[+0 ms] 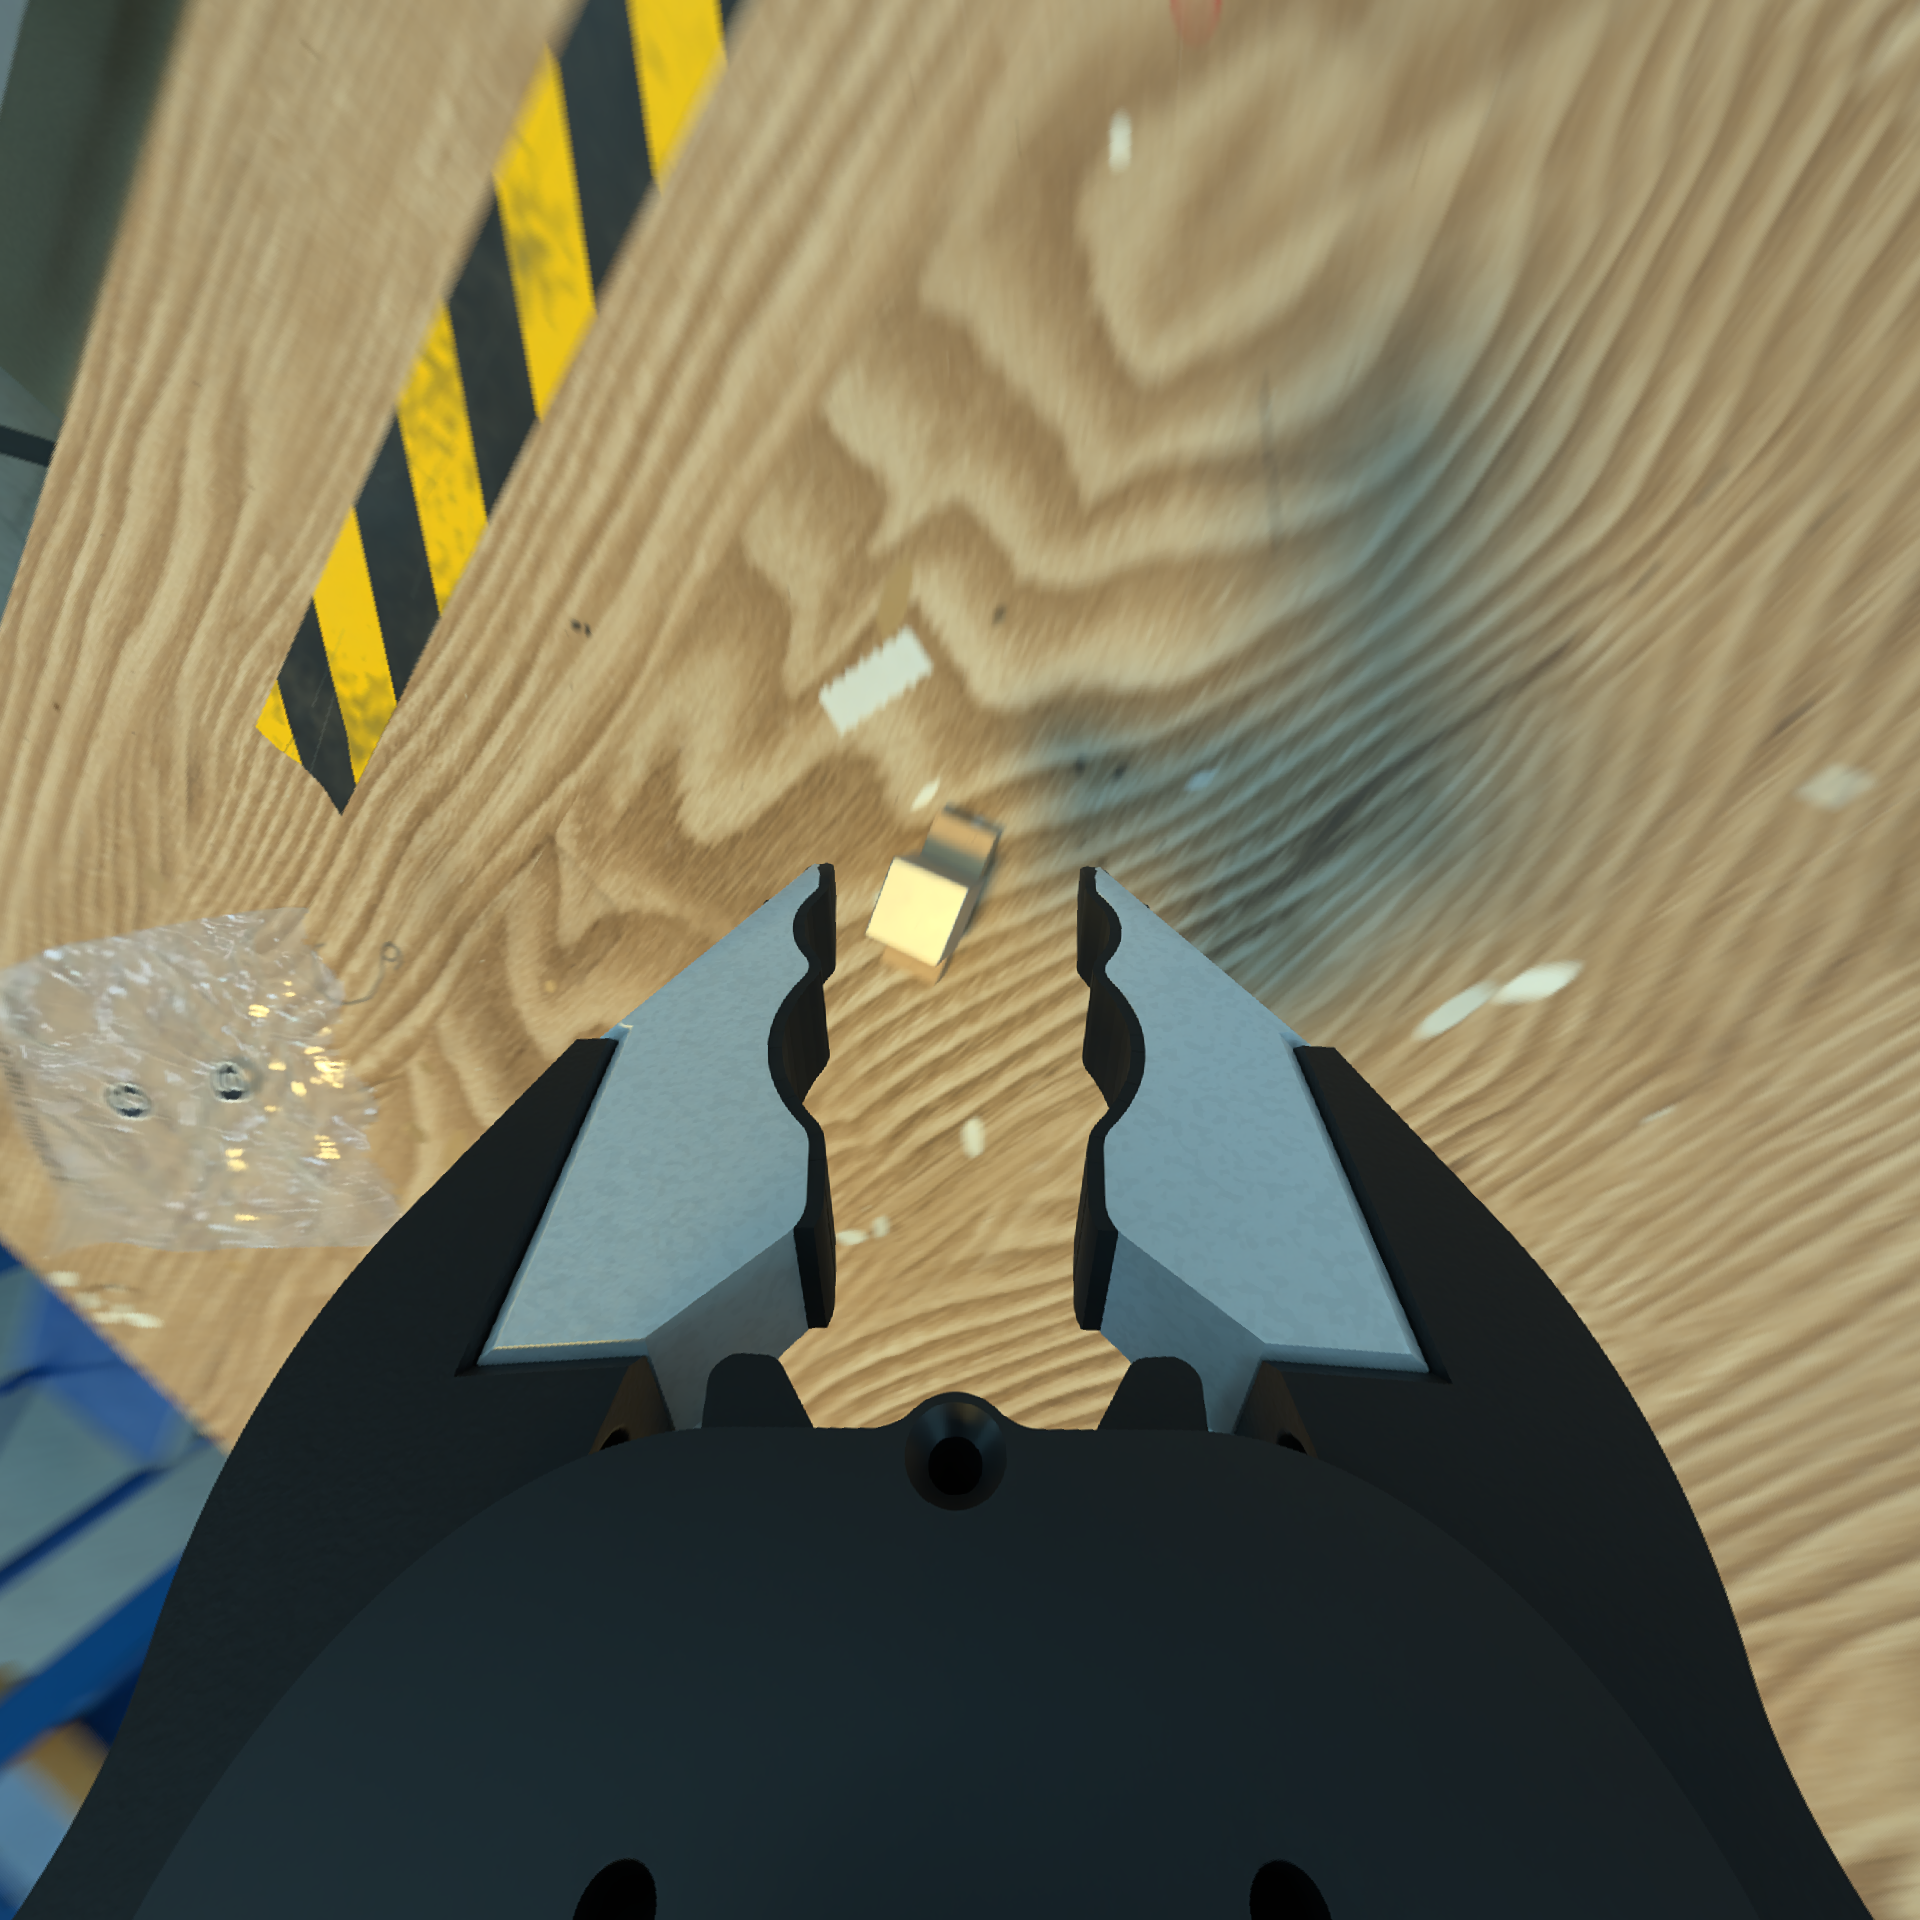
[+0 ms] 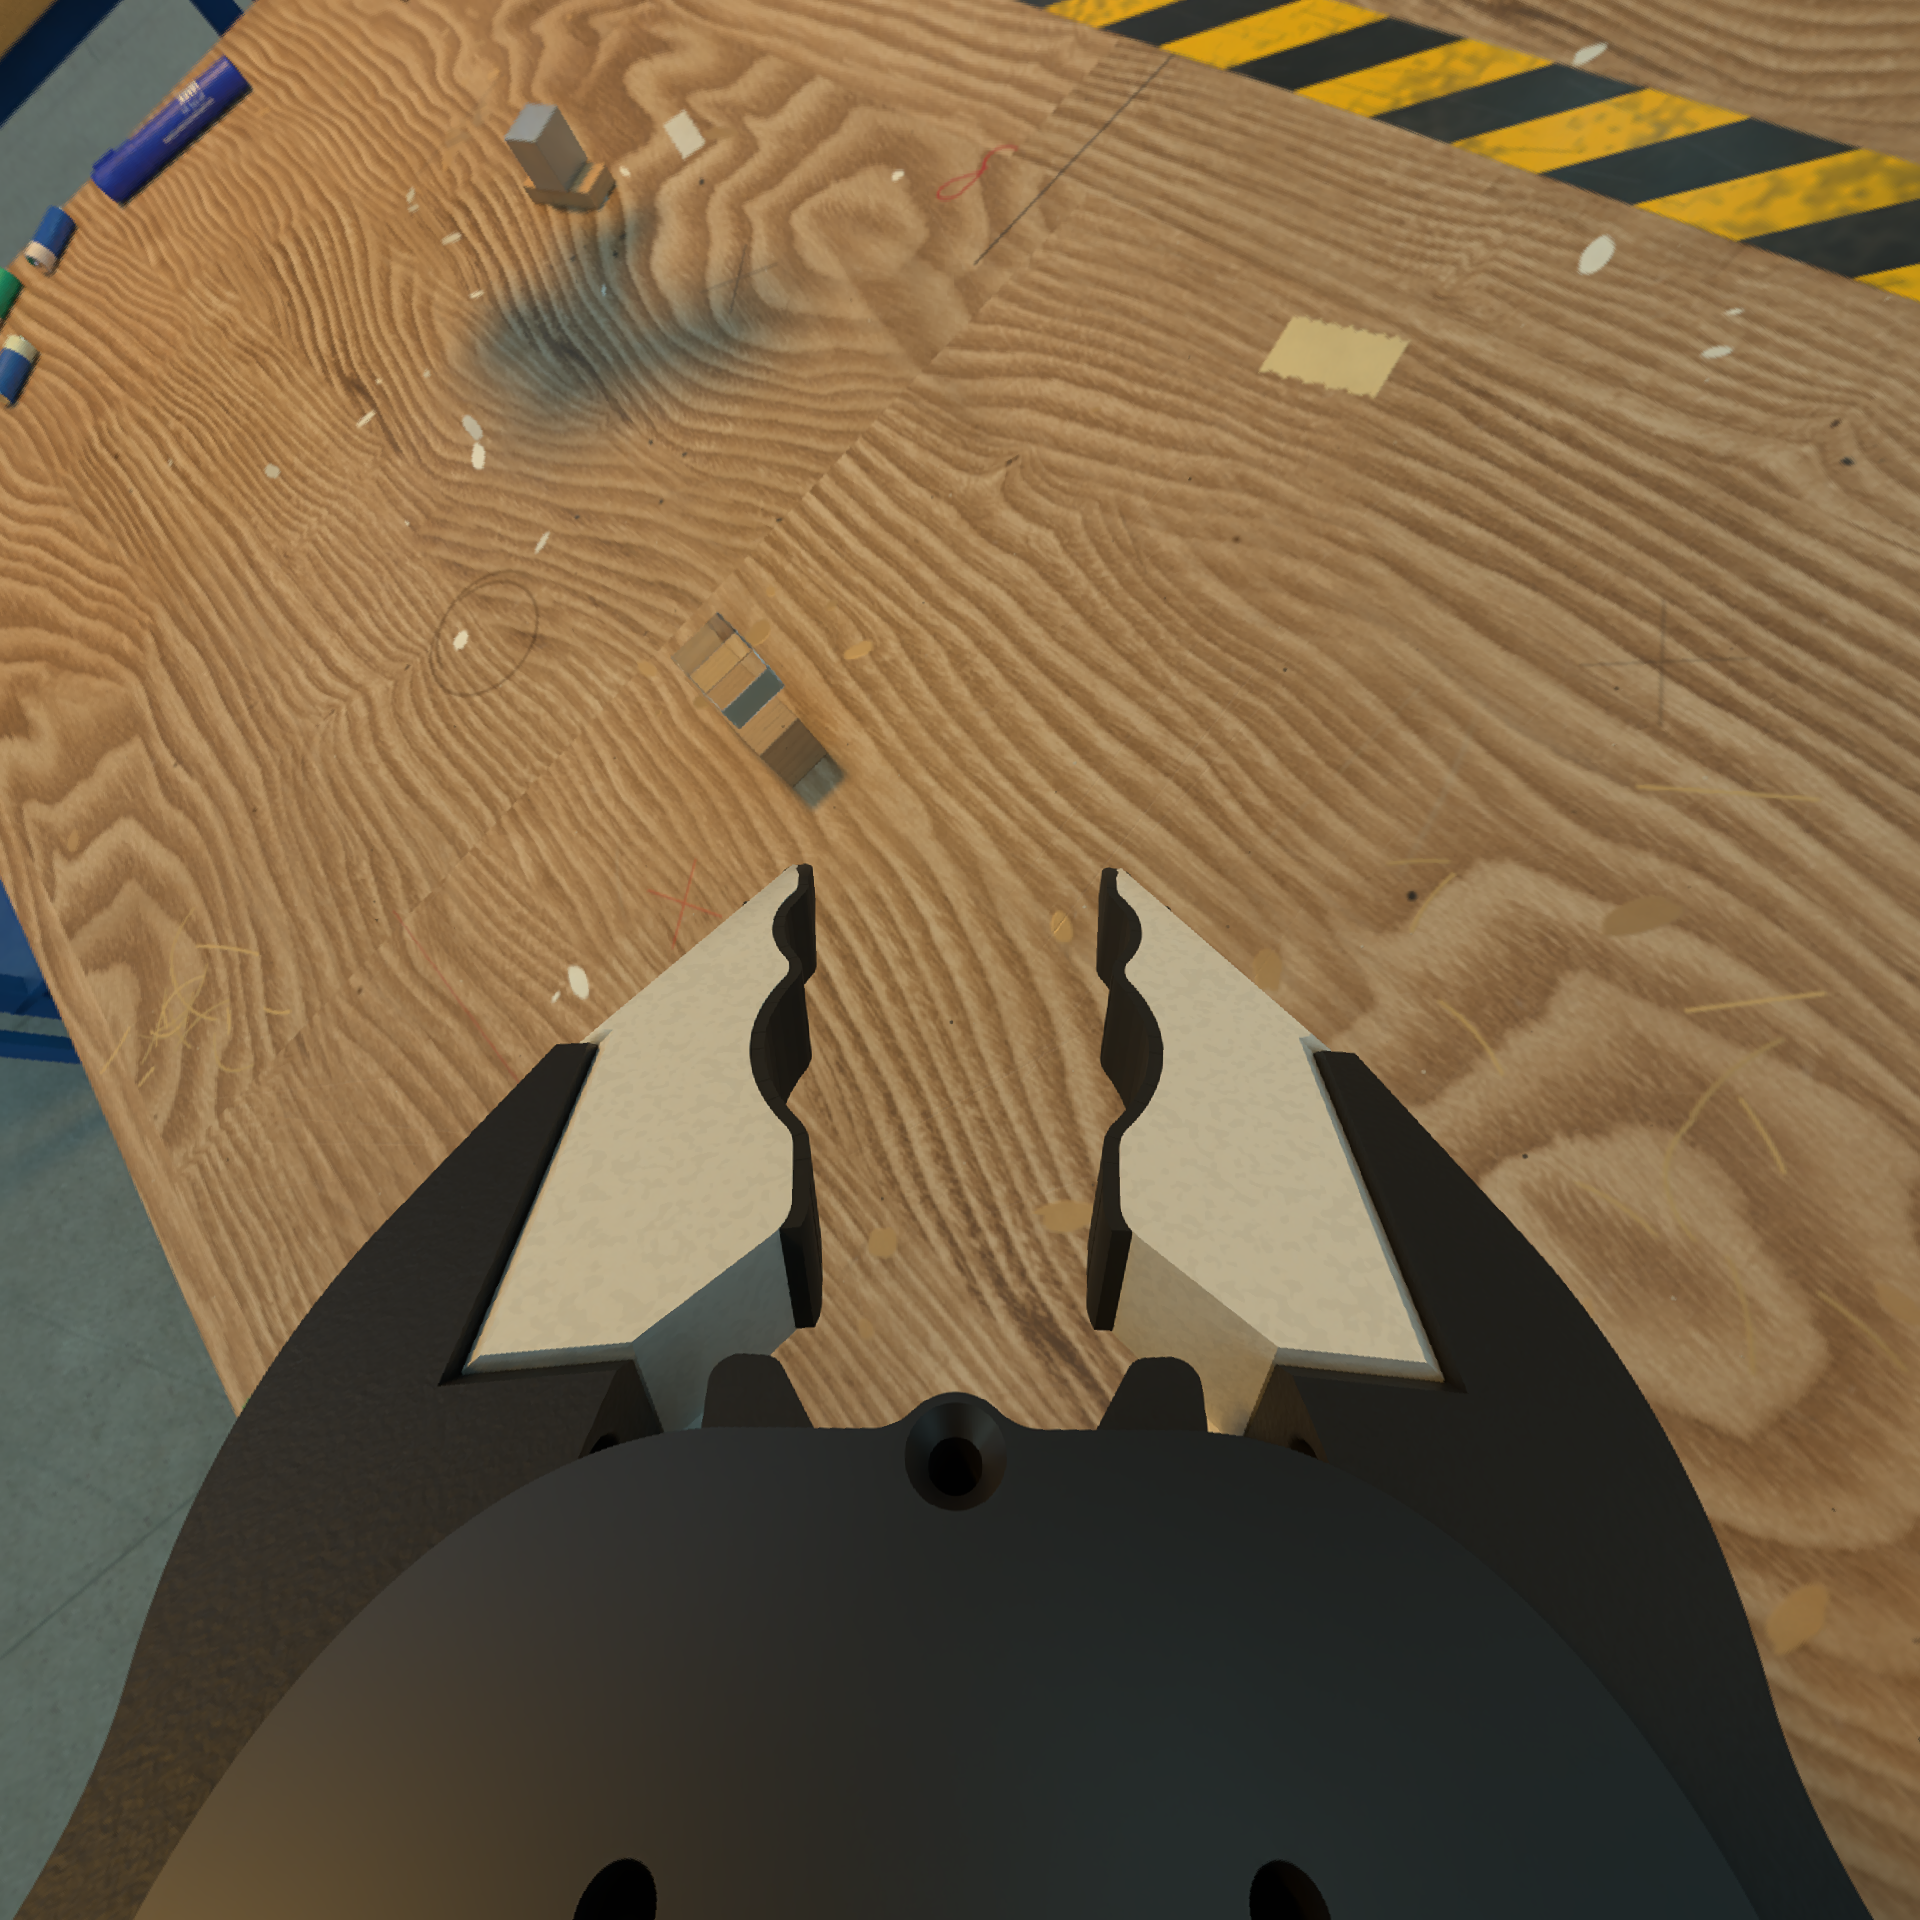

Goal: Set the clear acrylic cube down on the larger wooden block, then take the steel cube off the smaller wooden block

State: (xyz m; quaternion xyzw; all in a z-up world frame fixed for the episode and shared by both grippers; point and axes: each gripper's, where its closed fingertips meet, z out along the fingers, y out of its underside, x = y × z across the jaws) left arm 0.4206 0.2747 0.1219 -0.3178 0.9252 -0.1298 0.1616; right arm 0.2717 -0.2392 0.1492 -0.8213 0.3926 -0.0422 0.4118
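The steel cube (image 1: 914,920) shows from above just beyond my left gripper (image 1: 956,883), nearer the left fingertip, apart from both. The left gripper is open and empty. In the right wrist view the steel cube (image 2: 551,145) stands far off on the smaller wooden block (image 2: 577,192). The clear acrylic cube (image 2: 748,686) shows as wood-coloured and grey facets on the table, ahead and left of my right gripper (image 2: 956,883), which is open and empty above the table. I cannot tell the larger wooden block apart from it.
A crumpled clear plastic bag (image 1: 187,1081) with small screws lies to the left. A yellow and black striped band (image 1: 447,447) (image 2: 1558,114) crosses the wooden table (image 2: 1351,727). A blue marker (image 2: 171,125) and batteries (image 2: 47,239) lie at the far left edge. A dark stain (image 2: 561,353) marks the wood.
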